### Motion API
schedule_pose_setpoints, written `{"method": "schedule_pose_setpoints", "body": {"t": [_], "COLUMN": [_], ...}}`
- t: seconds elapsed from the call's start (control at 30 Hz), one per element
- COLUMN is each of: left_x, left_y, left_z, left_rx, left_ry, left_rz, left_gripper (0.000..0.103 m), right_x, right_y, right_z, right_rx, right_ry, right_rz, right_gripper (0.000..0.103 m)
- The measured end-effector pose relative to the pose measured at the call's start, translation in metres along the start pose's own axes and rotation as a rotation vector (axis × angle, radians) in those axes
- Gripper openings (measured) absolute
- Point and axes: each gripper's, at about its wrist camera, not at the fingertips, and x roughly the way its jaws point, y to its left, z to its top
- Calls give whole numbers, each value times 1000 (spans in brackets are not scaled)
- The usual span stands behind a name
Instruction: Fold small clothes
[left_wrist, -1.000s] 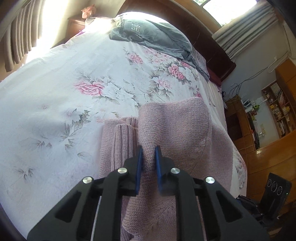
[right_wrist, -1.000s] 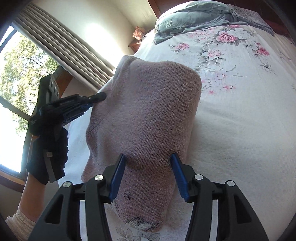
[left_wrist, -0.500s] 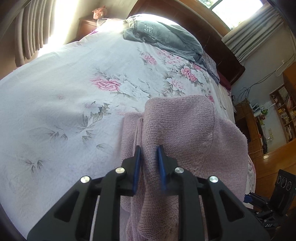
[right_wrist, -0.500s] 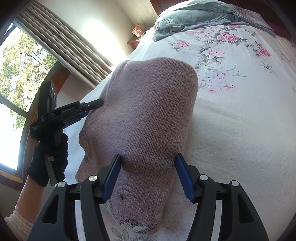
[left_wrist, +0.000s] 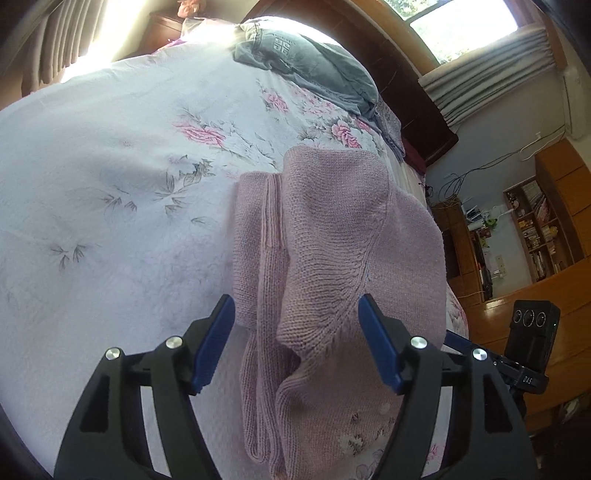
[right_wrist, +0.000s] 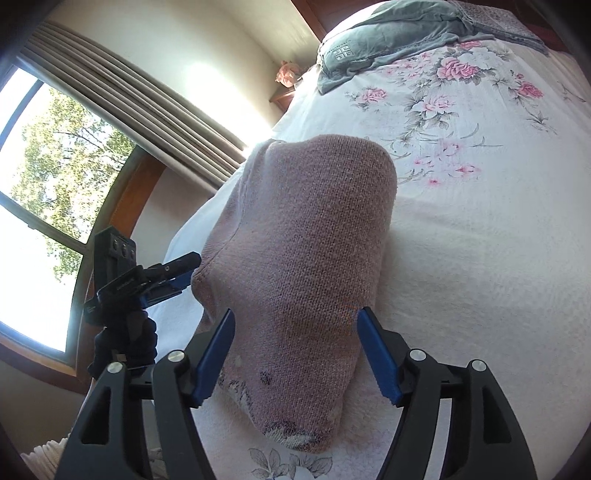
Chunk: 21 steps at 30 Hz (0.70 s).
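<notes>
Pink knitted sweater (left_wrist: 332, 236) laid folded on the floral bedspread (left_wrist: 110, 184), both grippers spread open over it.

The left gripper (left_wrist: 295, 339) is seen with its blue fingers (left_wrist: 216, 343) set wide apart, nothing being clamped between them; the sweater's near edge and a ribbed sleeve are framed in the gap. The right gripper (right_wrist: 295, 350) is likewise held apart, its blue pads (right_wrist: 376, 354) placed on either side of the sweater (right_wrist: 303, 236) without any grip being visible. In the right wrist view the left gripper (right_wrist: 173, 273) is seen just beside the sweater's left edge, held by a dark-gloved hand (right_wrist: 125, 343). A grey pillow (left_wrist: 306, 70) is found at the head of the bed, well apart from the sweater, and a curtained window (right_wrist: 55, 177) is shown beyond the bed's side.
</notes>
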Motion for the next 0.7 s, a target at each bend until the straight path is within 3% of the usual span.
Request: {"method": "schedule_pose_setpoints", "body": {"t": [0.1, 0.33, 0.53, 0.7], "left_x": [18, 39, 61, 79], "left_y": [7, 23, 27, 28], "left_z": [5, 17, 18, 20], "left_rx": [-10, -40, -56, -60], "left_ry": [24, 40, 66, 89], "left_rz": [-8, -91, -174, -205], "left_gripper": [69, 81, 91, 97], "right_x": [5, 20, 40, 65], "right_y": [-5, -15, -22, -42], "right_z": [2, 12, 18, 19], "right_rx": [25, 57, 85, 179], "right_ry": [6, 24, 31, 57], "right_rz": [30, 47, 32, 124], "right_gripper": [70, 72, 84, 89]}}
